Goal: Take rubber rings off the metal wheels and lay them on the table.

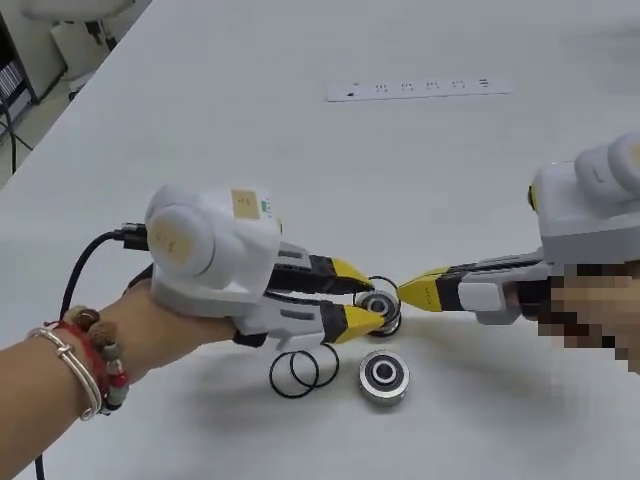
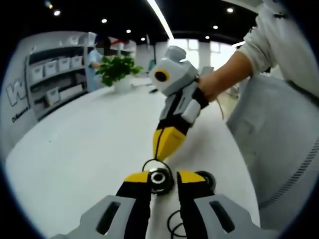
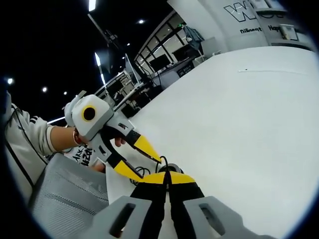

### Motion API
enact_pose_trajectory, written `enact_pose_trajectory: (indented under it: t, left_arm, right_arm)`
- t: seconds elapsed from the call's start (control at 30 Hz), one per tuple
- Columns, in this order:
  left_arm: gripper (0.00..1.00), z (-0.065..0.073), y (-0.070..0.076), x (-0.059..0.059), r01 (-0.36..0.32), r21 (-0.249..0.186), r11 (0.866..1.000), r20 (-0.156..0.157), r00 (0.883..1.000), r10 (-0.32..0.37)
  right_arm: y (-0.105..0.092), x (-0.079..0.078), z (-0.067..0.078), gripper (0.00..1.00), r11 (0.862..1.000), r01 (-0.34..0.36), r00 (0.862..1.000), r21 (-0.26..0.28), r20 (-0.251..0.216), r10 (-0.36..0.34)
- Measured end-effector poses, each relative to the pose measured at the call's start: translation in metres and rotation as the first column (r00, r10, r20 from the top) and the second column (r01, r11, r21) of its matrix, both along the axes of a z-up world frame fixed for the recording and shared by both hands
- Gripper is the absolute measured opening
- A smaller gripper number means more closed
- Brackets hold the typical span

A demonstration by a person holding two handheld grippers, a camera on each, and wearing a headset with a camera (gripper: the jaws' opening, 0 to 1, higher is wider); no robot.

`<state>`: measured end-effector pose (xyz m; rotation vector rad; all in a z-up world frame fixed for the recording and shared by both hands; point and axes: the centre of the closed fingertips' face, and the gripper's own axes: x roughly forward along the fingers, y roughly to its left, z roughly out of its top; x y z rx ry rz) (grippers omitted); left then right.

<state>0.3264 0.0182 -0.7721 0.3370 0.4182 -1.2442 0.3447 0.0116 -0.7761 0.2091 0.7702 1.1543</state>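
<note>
My left gripper has its yellow jaws shut on a small metal wheel just above the white table. My right gripper reaches in from the right, its jaws shut on a thin black rubber ring that still loops at that wheel. In the left gripper view the right gripper points down at the wheel. A second metal wheel lies flat nearby. Two loose rubber rings lie overlapping on the table beside it.
A white power strip lies far back on the table. The left gripper's black cable trails off to the left. A potted plant and shelves stand beyond the table's far end.
</note>
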Motion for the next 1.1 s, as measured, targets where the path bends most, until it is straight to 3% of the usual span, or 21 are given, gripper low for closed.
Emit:
enact_pose_trajectory:
  t: [0.23,0.4,0.73,0.97,1.1]
  left_arm:
    - [0.39,0.016,0.005,-0.006,-0.025,-0.029,0.999,-0.003,1.0,0.025]
    - [0.42,0.028,0.012,-0.009,-0.04,-0.041,0.998,0.012,0.999,0.04]
    - [0.62,0.049,0.03,-0.016,-0.086,-0.065,0.994,0.046,0.995,0.09]
    - [0.79,0.055,0.047,-0.019,-0.138,-0.05,0.989,0.078,0.987,0.142]
    - [0.79,0.062,0.057,-0.022,-0.156,-0.06,0.986,0.091,0.983,0.161]
  right_arm:
    - [-0.004,-0.003,0.005,0.0,1.0,0.004,1.0,-0.005,0.008,-0.004]
    - [-0.007,-0.004,0.012,0.0,1.0,0.004,1.0,-0.006,0.018,-0.004]
    - [-0.006,-0.011,0.023,0.0,1.0,-0.003,0.999,-0.005,0.035,0.003]
    - [-0.002,-0.016,0.031,0.0,1.0,-0.012,0.999,0.003,0.043,0.012]
    - [0.001,-0.02,0.032,0.0,1.0,-0.018,0.999,-0.001,0.041,0.018]
